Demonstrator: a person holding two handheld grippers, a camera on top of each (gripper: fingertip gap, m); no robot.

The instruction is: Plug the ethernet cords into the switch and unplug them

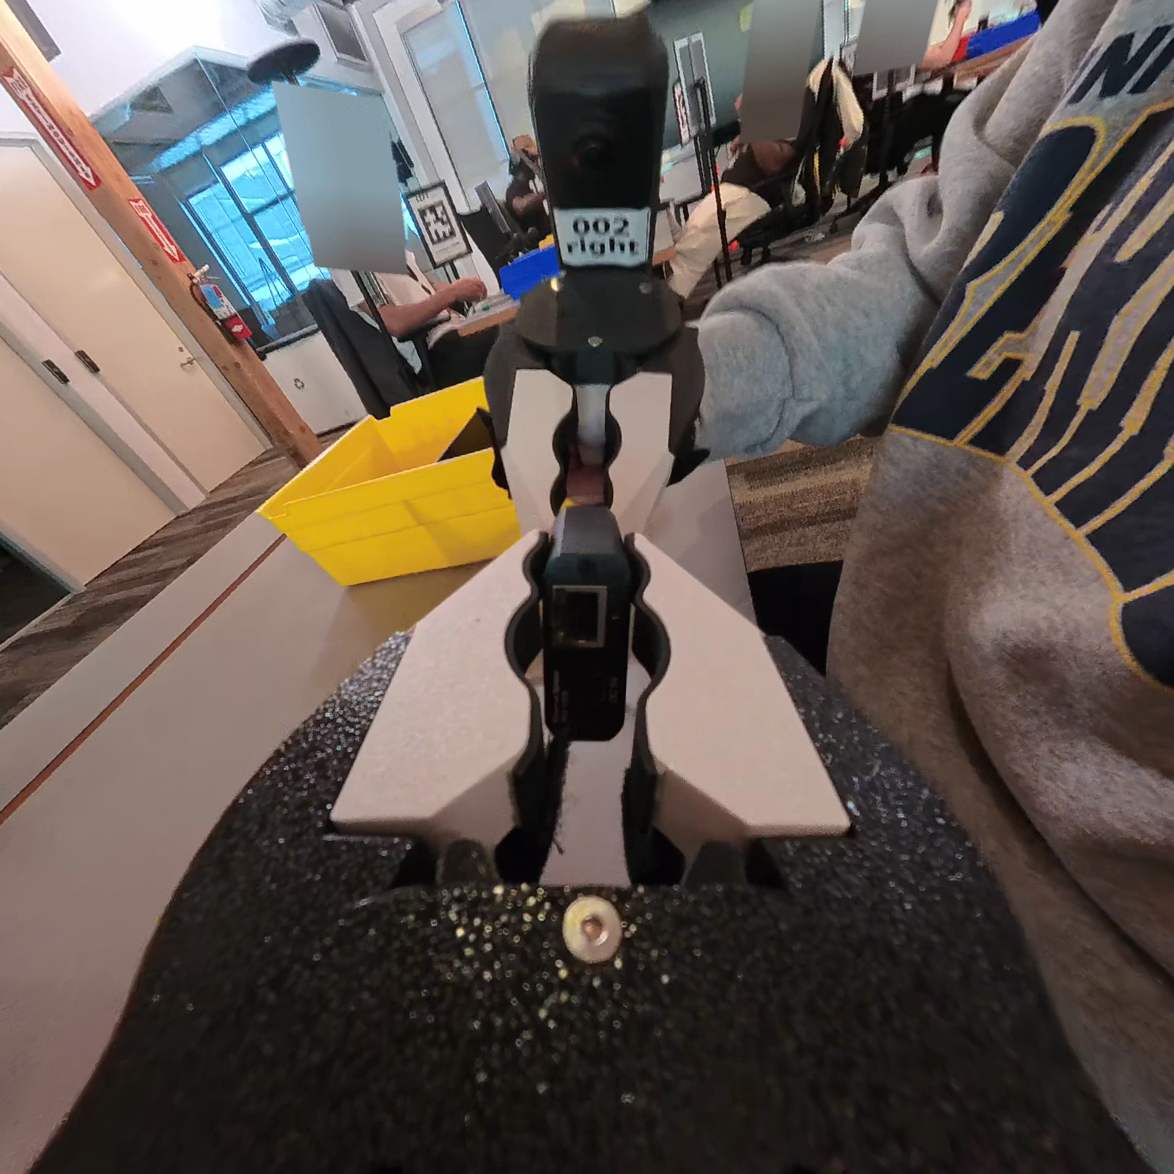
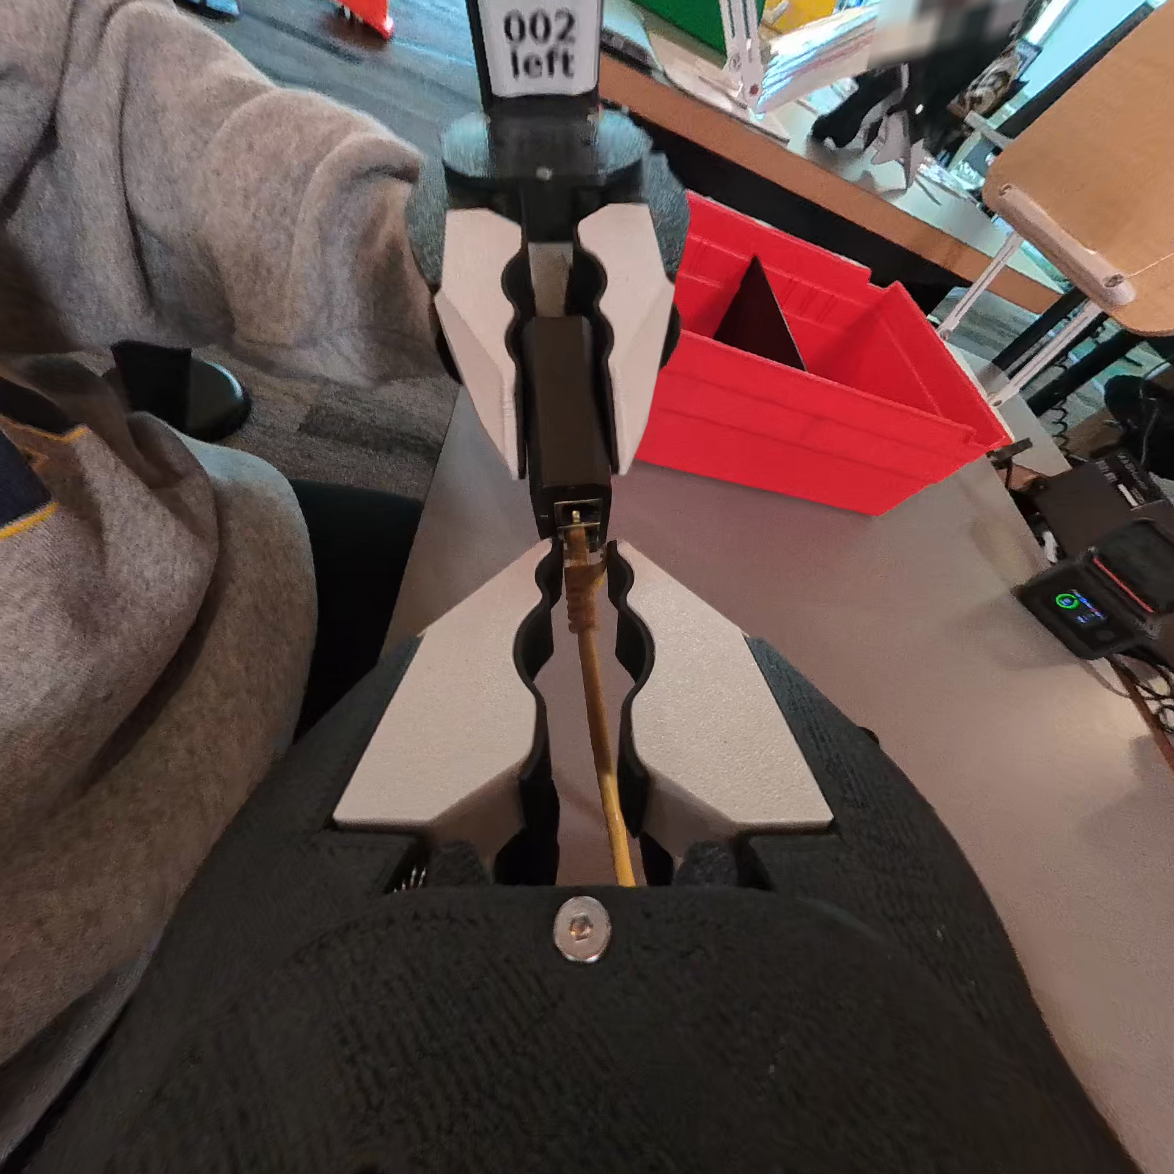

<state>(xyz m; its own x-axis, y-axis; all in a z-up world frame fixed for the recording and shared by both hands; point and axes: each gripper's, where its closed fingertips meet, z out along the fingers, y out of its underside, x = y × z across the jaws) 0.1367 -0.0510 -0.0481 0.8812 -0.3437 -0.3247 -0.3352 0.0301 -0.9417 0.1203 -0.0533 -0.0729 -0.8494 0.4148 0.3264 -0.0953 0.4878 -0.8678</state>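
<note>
My left gripper [image 1: 584, 540] is shut on a small black switch [image 1: 581, 635], held above the table with one empty port facing the left wrist camera. My right gripper [image 2: 578, 549] faces it tip to tip and is shut on a yellow ethernet cord [image 2: 597, 711]. The cord's plug [image 2: 578, 559] has its tip in the switch's far port [image 2: 575, 508]; I cannot tell how deep. The right wrist view shows the left gripper [image 2: 565, 470] around the switch [image 2: 562, 406]. The left wrist view shows the right gripper [image 1: 587, 508] behind the switch, with the plug hidden.
A yellow bin [image 1: 394, 502] stands on the grey table [image 1: 127, 794] beyond my left gripper. A red bin [image 2: 794, 406] stands on the table [image 2: 826, 635] behind the switch. A small device with a lit screen [image 2: 1093, 610] sits at the table's right edge. A grey sweatshirt [image 1: 1016, 572] is close by. My two grippers' fingertips are within a few centimetres of each other.
</note>
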